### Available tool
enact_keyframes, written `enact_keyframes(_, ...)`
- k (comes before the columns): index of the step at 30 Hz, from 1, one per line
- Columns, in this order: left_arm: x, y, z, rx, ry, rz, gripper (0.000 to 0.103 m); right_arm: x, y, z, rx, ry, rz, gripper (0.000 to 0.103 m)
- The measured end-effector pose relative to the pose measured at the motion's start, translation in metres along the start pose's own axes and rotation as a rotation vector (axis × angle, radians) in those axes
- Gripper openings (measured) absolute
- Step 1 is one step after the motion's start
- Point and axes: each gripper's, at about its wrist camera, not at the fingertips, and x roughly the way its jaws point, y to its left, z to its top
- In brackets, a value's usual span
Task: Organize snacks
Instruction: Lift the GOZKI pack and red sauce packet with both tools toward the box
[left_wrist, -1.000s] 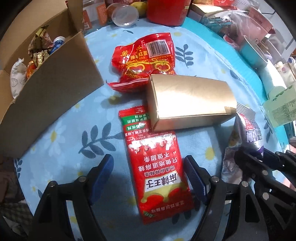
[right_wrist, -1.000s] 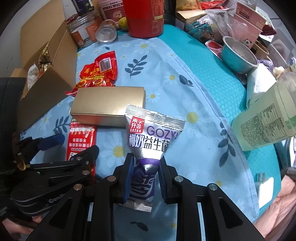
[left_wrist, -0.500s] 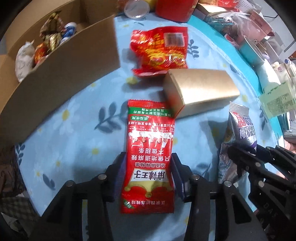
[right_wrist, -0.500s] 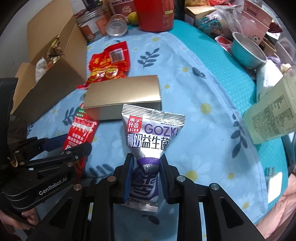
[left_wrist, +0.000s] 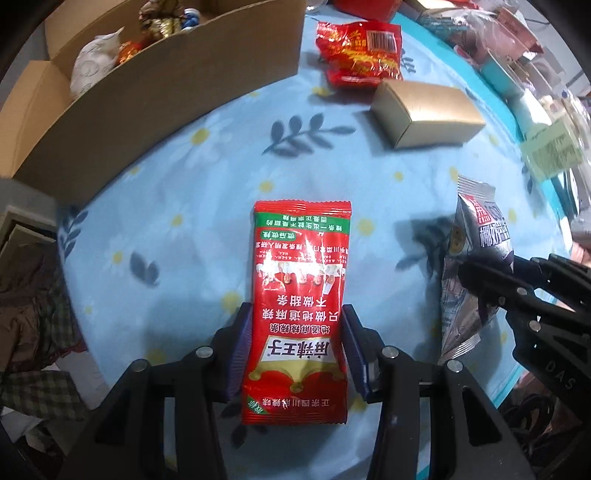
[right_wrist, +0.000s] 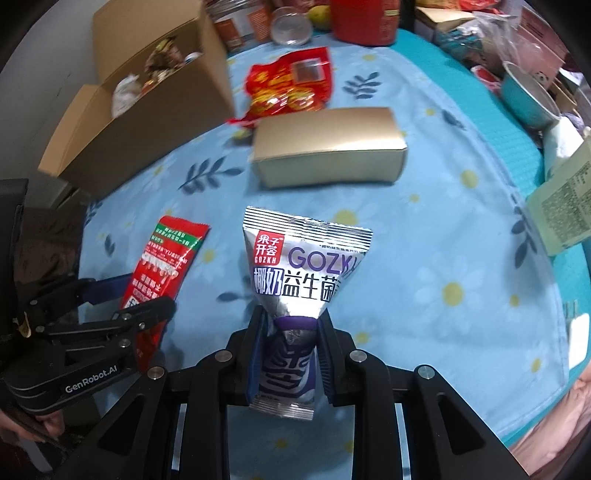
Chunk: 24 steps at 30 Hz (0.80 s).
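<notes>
We see a table under a light blue cloth (left_wrist: 207, 177) printed with daisies and leaves, clutter along its far edge. Our left gripper (left_wrist: 297, 345) is clamped on a flat red spicy-strip packet (left_wrist: 301, 291), raised over the cloth. Our right gripper (right_wrist: 290, 350) pinches a silver and purple GOZKH snack bag (right_wrist: 303, 266) by its lower end. An open cardboard box (left_wrist: 177, 85) holding wrapped snacks stands far left. Nearby lie a gold carton (right_wrist: 328, 146) and, touching it, a crumpled red bag (right_wrist: 291, 86).
</notes>
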Motion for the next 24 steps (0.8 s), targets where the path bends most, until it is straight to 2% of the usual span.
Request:
enact_keyframes(7,0.006,0.006,-0.011,0.012,0.042,0.013,0.047,0.004,0.027,-0.016,-0.05,0.032,0.017,0.026)
enact_keyframes(10,0.007,0.007,-0.011,0.007,0.028,0.012,0.049,0.005,0.035,-0.018,-0.068,0.029,-0.006,0.026)
enact_keyframes(13,0.012,-0.009,-0.01,0.042,0.012,0.042,0.057,0.006,0.036,-0.019,-0.075,0.03,-0.023,0.028)
enact_keyframes(15,0.015,-0.014,-0.004,0.042,0.002,0.051,0.068,0.012,0.04,-0.017,-0.073,0.039,-0.031,0.028)
enact_keyframes(18,0.017,-0.01,0.001,0.021,-0.012,0.028,0.072,0.021,0.045,-0.016,-0.061,0.058,-0.033,0.03)
enact_keyframes(22,0.019,-0.012,0.001,0.047,-0.05,0.03,0.071,0.031,0.054,-0.017,-0.074,0.07,-0.07,0.032)
enact_keyframes(23,0.018,-0.014,0.0,0.056,-0.066,0.033,0.063,0.032,0.057,-0.018,-0.082,0.067,-0.081,0.032)
enact_keyframes(24,0.015,-0.014,-0.002,0.066,-0.083,0.029,0.05,0.033,0.059,-0.018,-0.086,0.064,-0.091,0.032)
